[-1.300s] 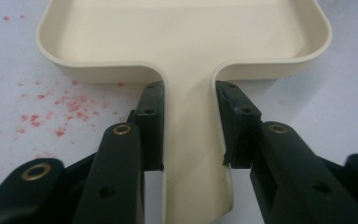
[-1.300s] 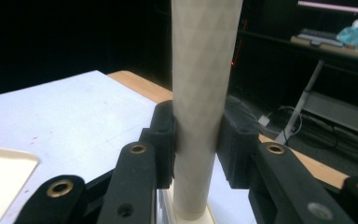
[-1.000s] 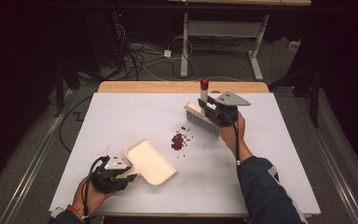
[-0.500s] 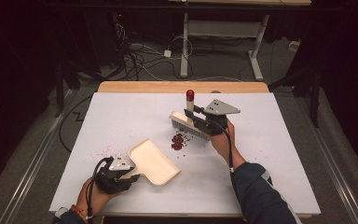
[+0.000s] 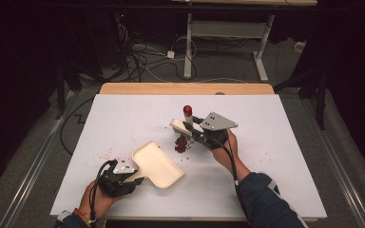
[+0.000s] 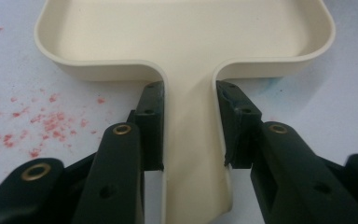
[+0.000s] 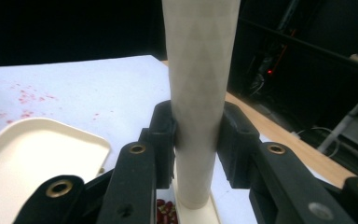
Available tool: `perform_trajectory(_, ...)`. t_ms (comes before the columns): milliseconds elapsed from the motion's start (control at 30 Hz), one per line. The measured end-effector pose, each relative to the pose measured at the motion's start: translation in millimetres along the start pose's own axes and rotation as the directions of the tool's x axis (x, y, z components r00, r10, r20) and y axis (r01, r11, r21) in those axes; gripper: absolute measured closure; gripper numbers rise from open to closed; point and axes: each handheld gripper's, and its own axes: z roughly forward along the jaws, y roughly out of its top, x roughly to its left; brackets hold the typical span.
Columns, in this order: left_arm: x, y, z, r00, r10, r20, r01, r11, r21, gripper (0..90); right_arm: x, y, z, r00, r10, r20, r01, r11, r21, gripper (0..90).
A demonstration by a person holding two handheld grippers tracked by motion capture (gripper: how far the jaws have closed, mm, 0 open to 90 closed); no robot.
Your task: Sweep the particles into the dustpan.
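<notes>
A cream dustpan [image 5: 158, 165] lies flat on the white table at the front left. My left gripper [image 5: 138, 178] is shut on its handle [image 6: 192, 140], the pads pressing both sides, and my own left gripper [image 6: 189, 126] sits right behind the pan's tray. My right gripper [image 5: 193, 128] is shut on the upright cream handle of a brush [image 5: 186, 118] with a red tip. That handle [image 7: 199, 93] stands between the pads of my right gripper [image 7: 198, 140]. The brush head sits just behind a small pile of dark red beans [image 5: 182, 143]. The beans [image 7: 165, 210] lie just right of the pan's open edge.
Fine red specks [image 5: 110, 154] dot the table left of the pan, also near the left jaw [image 6: 46, 123]. The table's wooden far edge [image 5: 185, 88] borders a dark floor with cables and desk legs. Scattered specks [image 5: 266, 152] lie at the right.
My right gripper has carried the brush left and nearer, from the far right of the table to just behind the bean pile. The left gripper and dustpan have stayed put.
</notes>
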Motion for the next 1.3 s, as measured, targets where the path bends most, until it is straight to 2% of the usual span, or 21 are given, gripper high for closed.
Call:
perform_trajectory(133,4.7,-2.0,-1.1,0.9998,-0.021,0.004,0.021,0.9998,-0.004,63.7,-5.8,-0.7,0.6,0.9995,0.023,0.023,-0.023,1.0,-0.014,70.2)
perform_trajectory(233,7.4,-2.0,-0.2,0.9997,-0.025,0.006,0.025,0.9997,-0.003,63.7,-15.1,-0.5,4.2,0.9971,0.044,0.062,-0.042,0.999,-0.03,70.4)
perform_trajectory(267,8.5,-1.9,0.3,0.9997,-0.024,0.006,0.024,0.9997,-0.001,63.7,-15.1,-0.5,4.2,0.9971,0.044,0.062,-0.042,0.999,-0.03,70.4)
perform_trajectory(367,10.3,-0.9,1.7,0.9996,-0.026,0.01,0.026,0.9997,0.001,63.7,-23.5,3.4,12.3,0.9947,0.044,0.093,-0.041,0.999,-0.033,70.3)
perform_trajectory(500,11.1,1.0,2.5,0.9996,-0.026,0.015,0.026,0.9997,0.002,63.7,-28.8,5.8,20.0,0.9922,0.063,0.107,-0.058,0.997,-0.05,70.3)
perform_trajectory(633,10.3,2.0,3.9,0.9995,-0.028,0.016,0.028,0.9996,0.003,63.7,-27.8,8.5,35.9,0.992,0.034,0.122,-0.026,0.998,-0.063,70.3)
perform_trajectory(733,10.8,1.5,4.5,0.9993,-0.033,0.019,0.033,0.9995,0.003,63.7,-22.5,8.0,48.9,0.9954,0.027,0.092,-0.021,0.998,-0.065,70.3)
perform_trajectory(833,11.3,2.0,5.8,0.999,-0.04,0.021,0.04,0.9992,-0.001,63.7,-13.9,8.7,59.7,0.9977,-0.012,0.067,0.016,0.998,-0.056,70.3)
perform_trajectory(867,11.6,2.6,6.3,0.999,-0.04,0.02,0.04,0.9992,-0.002,63.7,-9.6,9.2,63.2,0.9995,-0.018,0.024,0.019,0.998,-0.061,70.3)
perform_trajectory(900,11.8,3.5,6.8,0.999,-0.039,0.021,0.039,0.9992,0.001,63.7,-9.6,9.2,63.2,0.9995,-0.018,0.024,0.019,0.998,-0.061,70.3)
perform_trajectory(933,12.0,4.5,7.6,0.999,-0.039,0.02,0.039,0.9992,-0.001,63.6,-7.3,9.0,63.9,0.9996,-0.026,0.009,0.027,0.998,-0.061,70.3)
perform_trajectory(967,12.8,5.6,8.3,0.999,-0.038,0.023,0.038,0.9993,0.0,63.6,-5.4,8.6,62.8,0.9984,-0.048,-0.03,0.046,0.996,-0.072,70.3)
perform_trajectory(1000,13.8,6.8,9.4,0.999,-0.037,0.024,0.037,0.9993,0.001,63.6,-5.4,8.6,62.8,0.9984,-0.048,-0.03,0.046,0.996,-0.072,70.3)
perform_trajectory(1033,15.3,8.1,10.8,0.9989,-0.038,0.026,0.038,0.9993,0.003,63.6,-7.1,7.0,59.7,0.9973,-0.029,-0.068,0.023,0.996,-0.092,70.3)
perform_trajectory(1067,17.1,9.5,12.2,0.9988,-0.041,0.026,0.041,0.9991,0.002,63.6,-7.1,7.0,59.7,0.9973,-0.029,-0.068,0.023,0.996,-0.092,70.3)
perform_trajectory(1100,18.7,10.8,13.3,0.9986,-0.046,0.027,0.046,0.9989,0.003,63.6,-6.5,5.0,57.1,0.9945,-0.028,-0.101,0.018,0.995,-0.099,70.2)
perform_trajectory(1300,21.4,16.1,17.5,0.999,-0.04,0.02,0.039,0.9991,0.012,63.6,-1.6,2.1,50.6,0.9898,-0.046,-0.135,0.032,0.994,-0.108,70.0)
